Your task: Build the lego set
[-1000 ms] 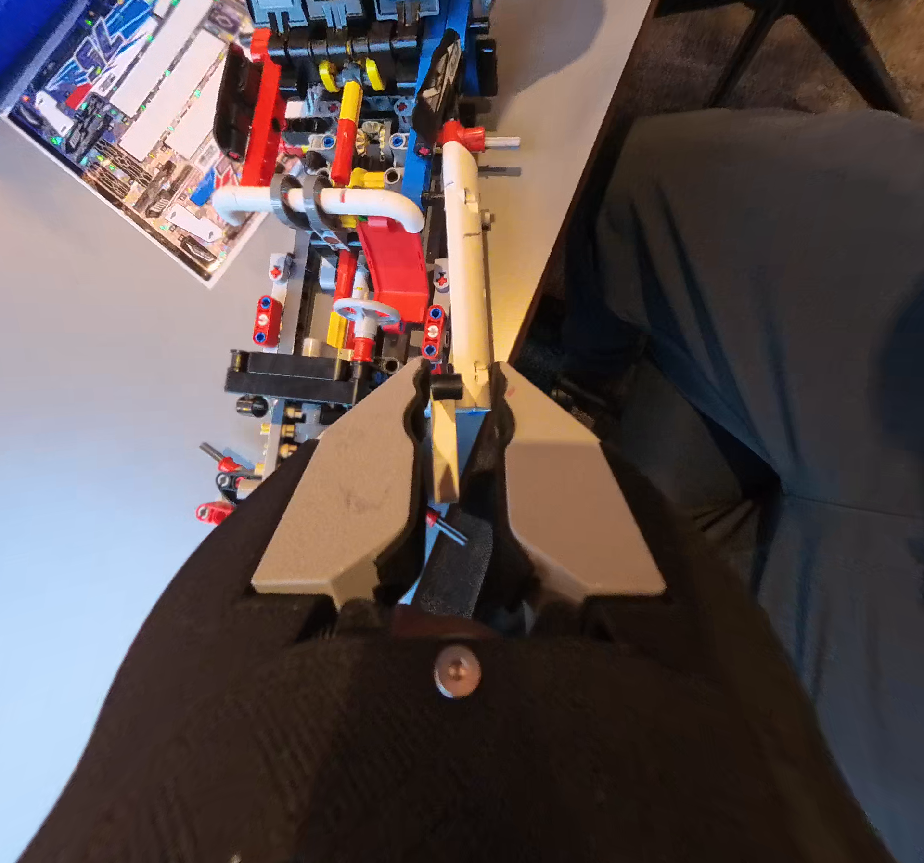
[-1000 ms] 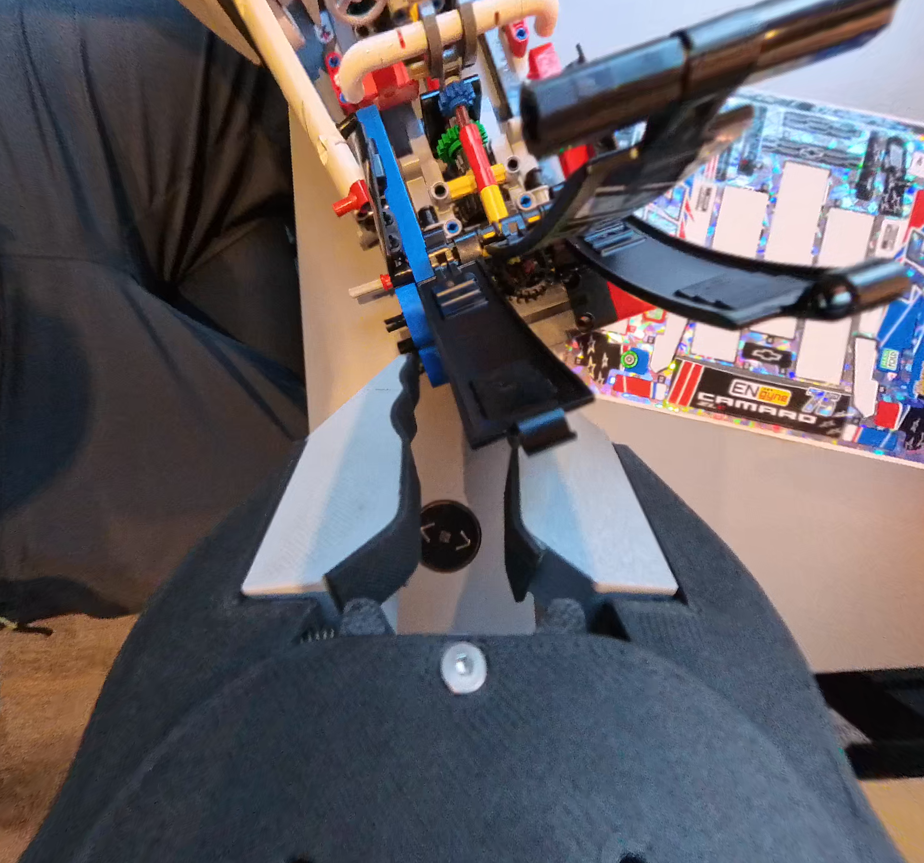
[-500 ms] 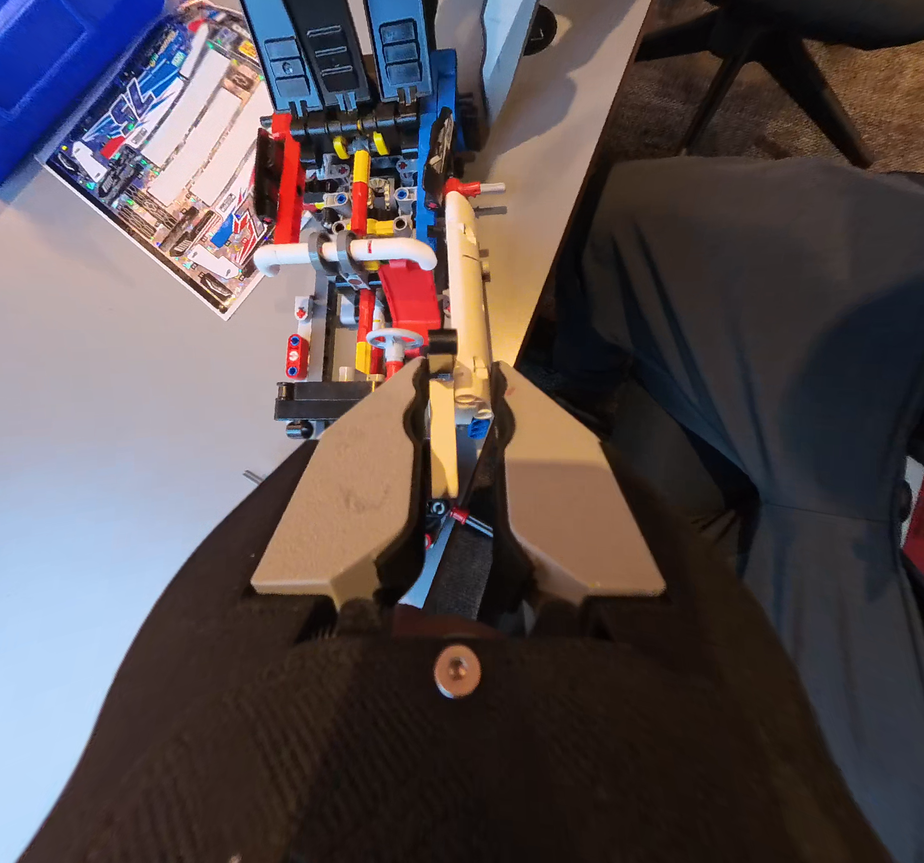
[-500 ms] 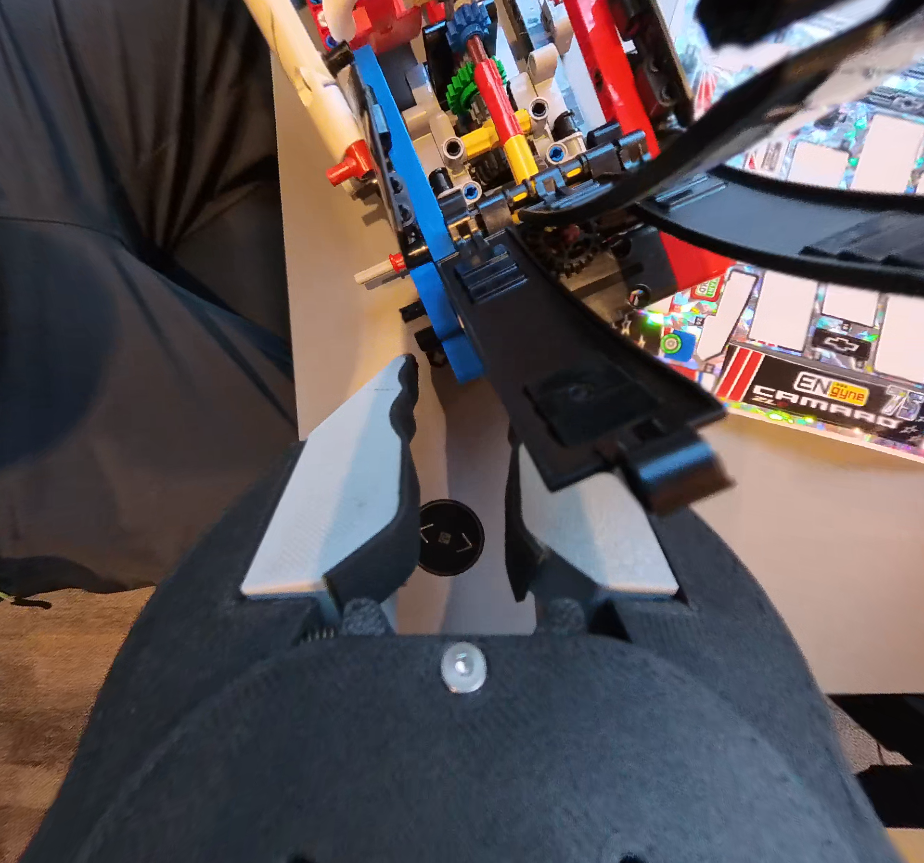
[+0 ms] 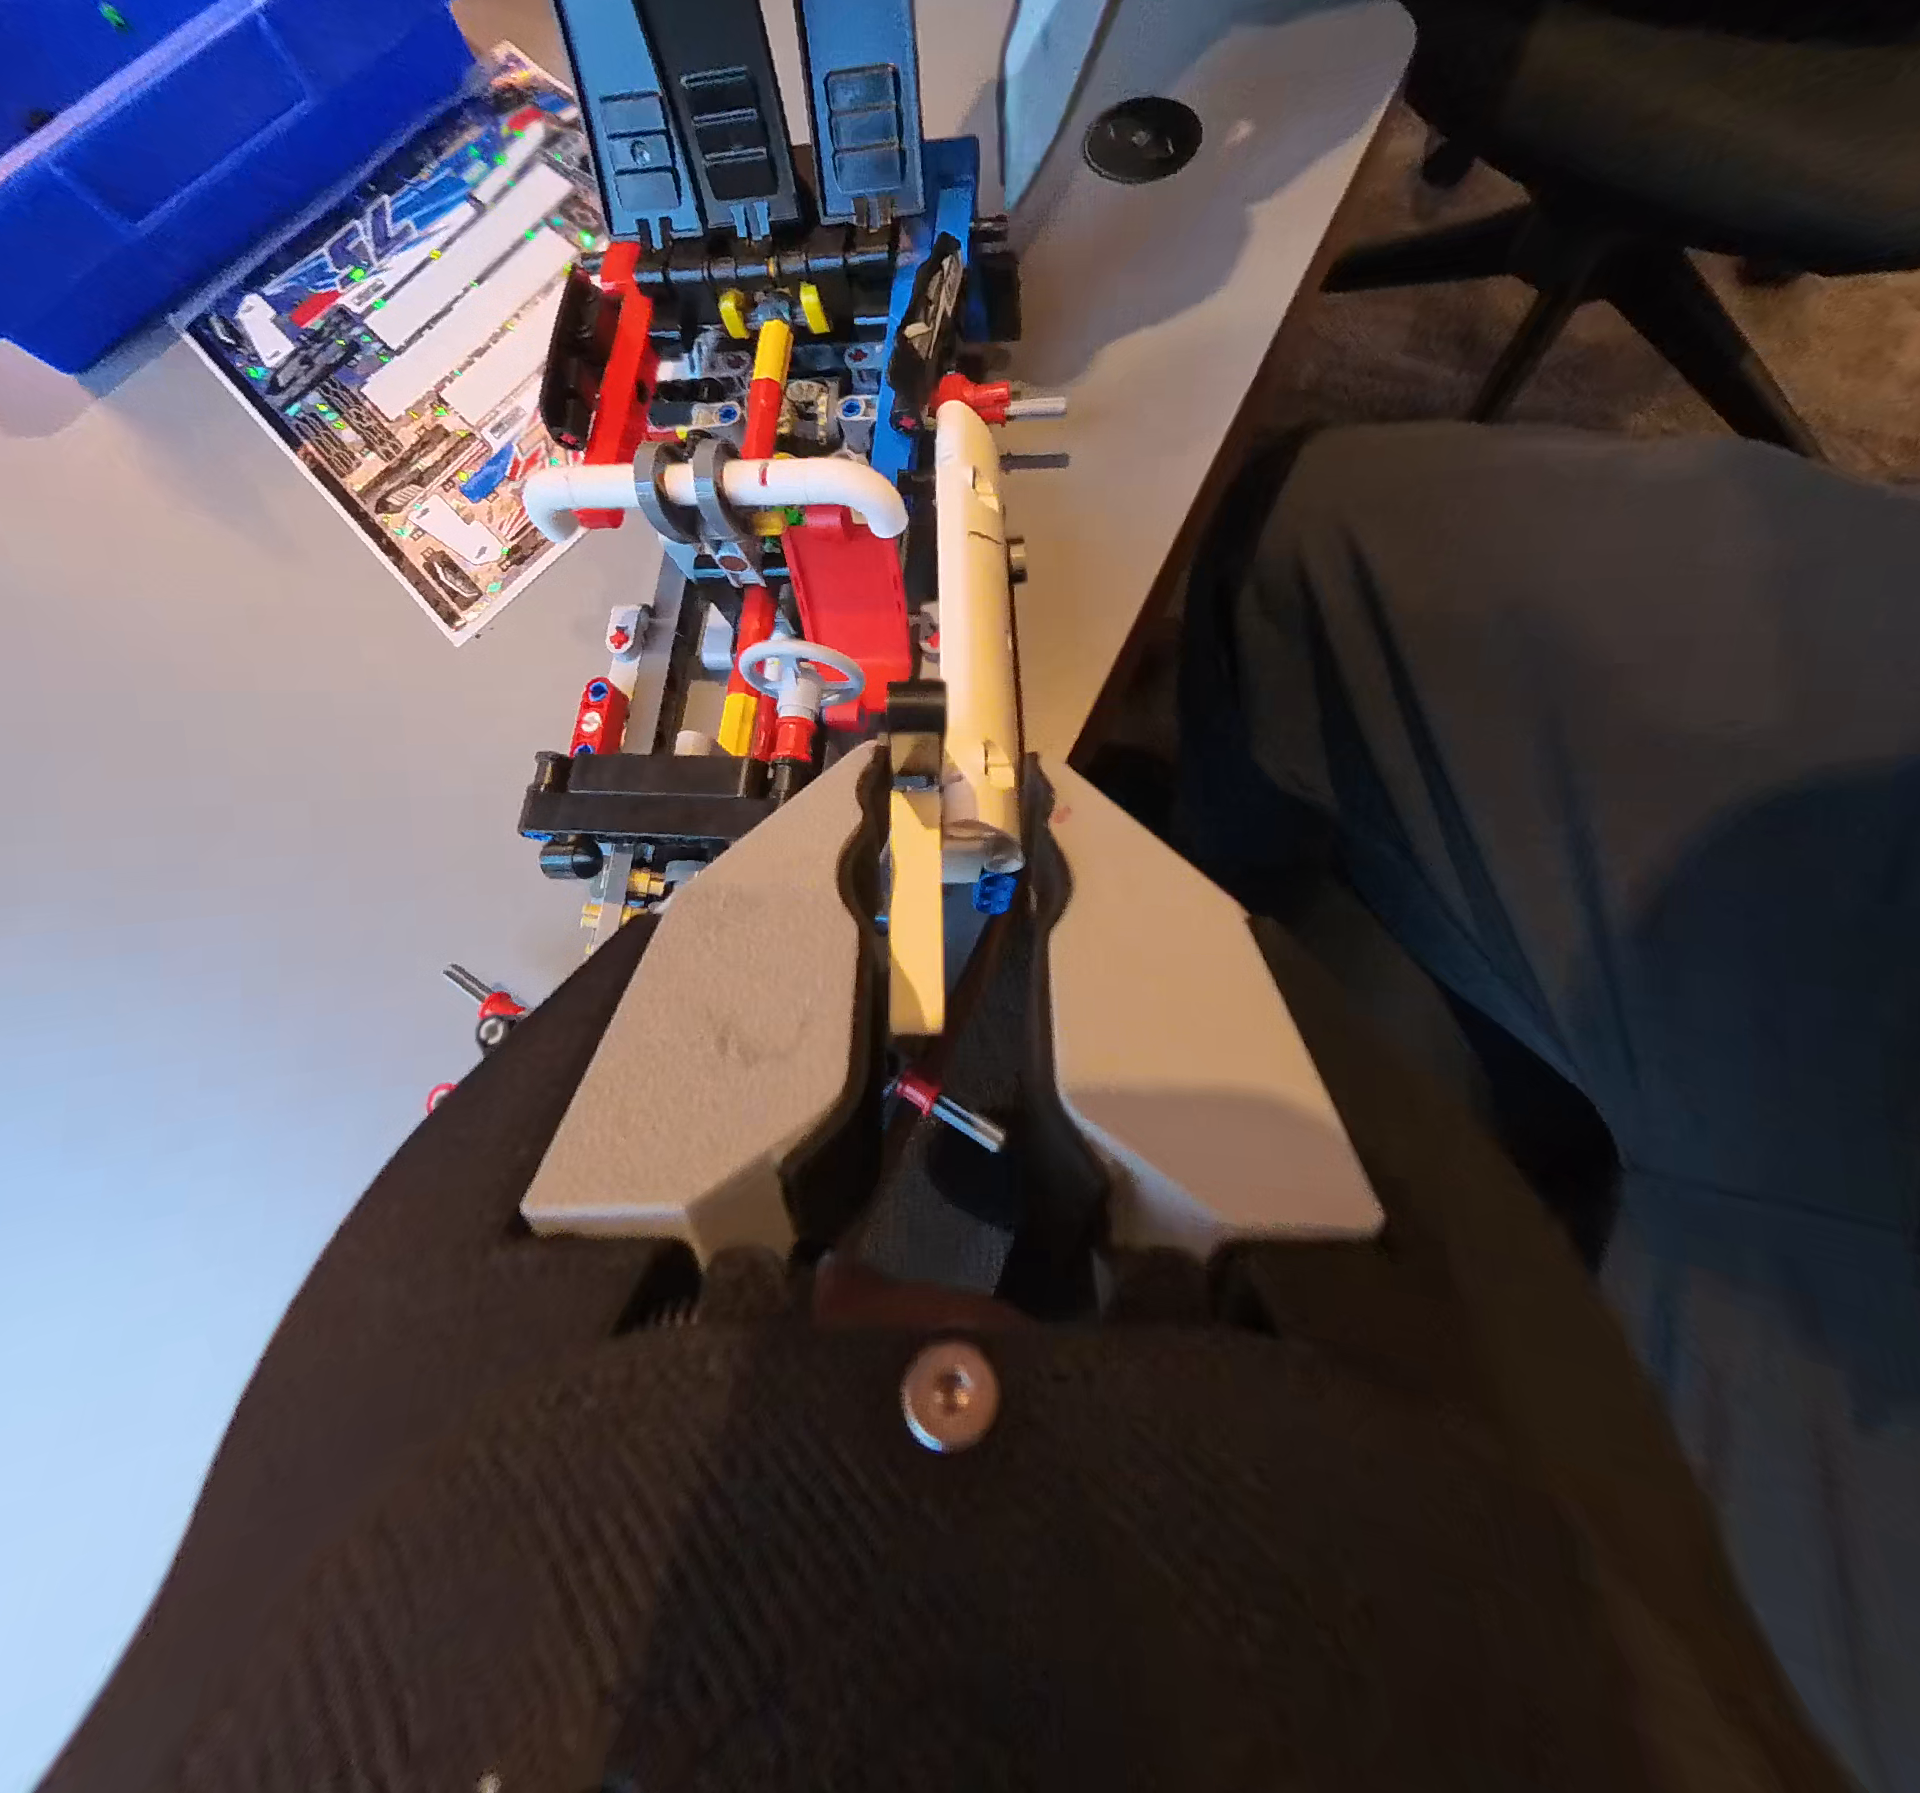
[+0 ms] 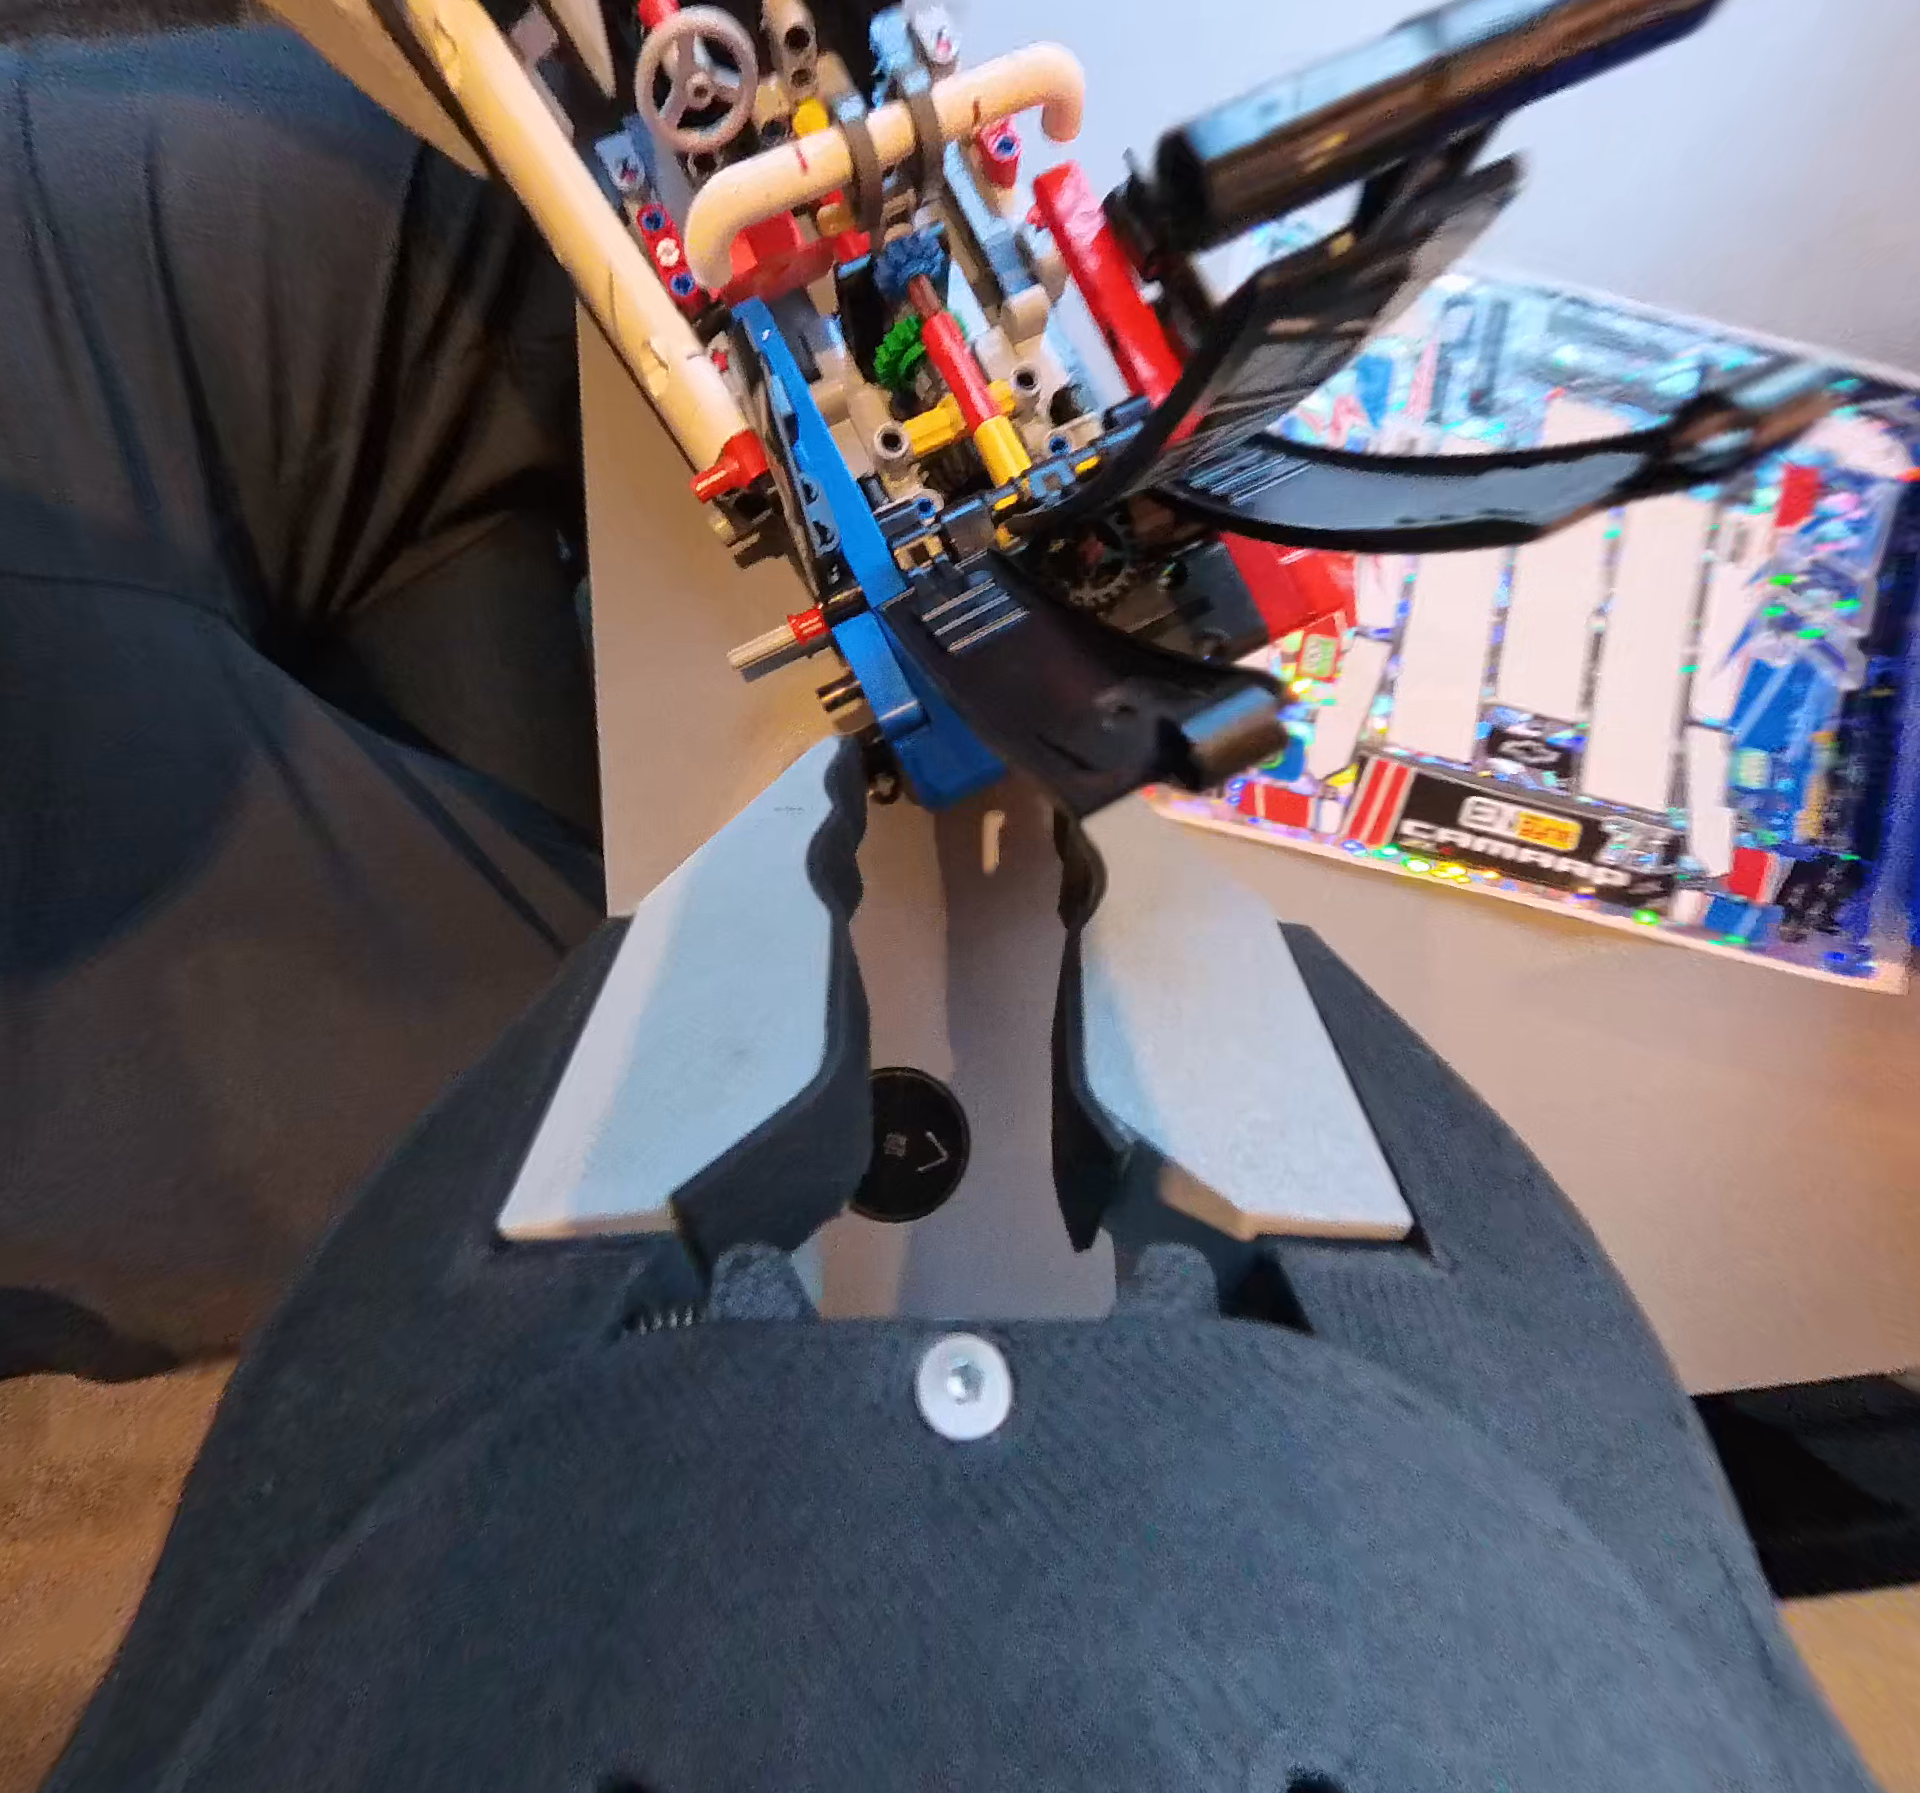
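Jaws of your left gripper [image 5: 951,808] clamp the white beam at the near end of the car [image 5: 769,538]; your right gripper [image 6: 961,808] stands narrowly parted with nothing between, just short of the blue beam [image 6: 873,642]. Car sits at the table [image 5: 208,808] edge, at 12 o'clock from both. Judged light, rigid in the frame, fragile at pins and hinged black panels [image 6: 1351,372]: grip beams, not panels. Only the right view shows green gear [image 6: 902,353]; only the left shows blue bin [image 5: 187,81].

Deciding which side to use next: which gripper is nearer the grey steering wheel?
Left. The left gripper is clamped on the white side bar right beside the steering wheel. The right gripper sits open at the model's opposite end.
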Available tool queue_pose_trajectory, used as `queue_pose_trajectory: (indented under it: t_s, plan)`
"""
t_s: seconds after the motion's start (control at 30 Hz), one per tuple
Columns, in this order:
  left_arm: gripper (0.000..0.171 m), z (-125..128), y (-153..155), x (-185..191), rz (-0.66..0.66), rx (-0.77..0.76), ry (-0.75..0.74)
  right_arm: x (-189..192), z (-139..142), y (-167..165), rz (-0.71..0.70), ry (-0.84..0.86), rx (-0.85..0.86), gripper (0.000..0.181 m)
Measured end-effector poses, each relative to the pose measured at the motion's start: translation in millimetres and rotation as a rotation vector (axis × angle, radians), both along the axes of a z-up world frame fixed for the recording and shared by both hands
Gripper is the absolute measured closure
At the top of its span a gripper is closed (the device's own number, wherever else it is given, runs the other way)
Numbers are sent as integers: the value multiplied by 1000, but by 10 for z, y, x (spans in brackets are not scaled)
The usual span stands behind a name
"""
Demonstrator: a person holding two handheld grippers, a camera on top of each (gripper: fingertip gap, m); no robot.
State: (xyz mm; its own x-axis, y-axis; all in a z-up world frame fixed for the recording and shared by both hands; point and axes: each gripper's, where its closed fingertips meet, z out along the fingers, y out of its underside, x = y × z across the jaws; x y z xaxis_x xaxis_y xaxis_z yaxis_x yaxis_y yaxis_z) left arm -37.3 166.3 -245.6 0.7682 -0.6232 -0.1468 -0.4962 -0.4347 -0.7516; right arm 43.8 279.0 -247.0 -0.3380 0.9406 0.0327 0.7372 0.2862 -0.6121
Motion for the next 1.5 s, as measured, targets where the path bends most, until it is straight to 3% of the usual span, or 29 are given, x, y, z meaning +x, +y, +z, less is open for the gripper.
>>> queue_pose_trajectory:
  t_s: [0.27,0.37,0.47,0.57,0.7,0.8,1.03,1.17,1.33,1.5]
  plan:
    - [149,-43,-11,-7,33,8,-72,-2,464,15,-51,266,110,148]
    - [149,-70,-15,-16,43,-27,-112,64,671,78,-140,332,233,155]
    - [150,-54,-16,6,46,-59,-189,87,825,-141,-213,405,192,171]
    - [150,-8,-6,20,45,-79,-267,55,647,-495,-232,375,50,167]
    - [150,-5,-5,18,44,-66,-252,-30,299,-837,-209,324,-36,160]
    - [149,-9,3,7,56,-61,-218,-100,81,-927,-243,277,-54,161]
    - [146,-24,-47,-48,85,-34,-173,-129,45,-886,-328,331,-26,161]
    - [148,-21,-32,-47,90,-26,-189,-132,99,-892,-266,318,70,158]
    - [148,-28,-29,-43,64,-10,-196,-272,393,-926,-2,262,273,157]
    - [148,-21,-36,-25,29,11,-132,-419,184,-812,172,159,546,154]
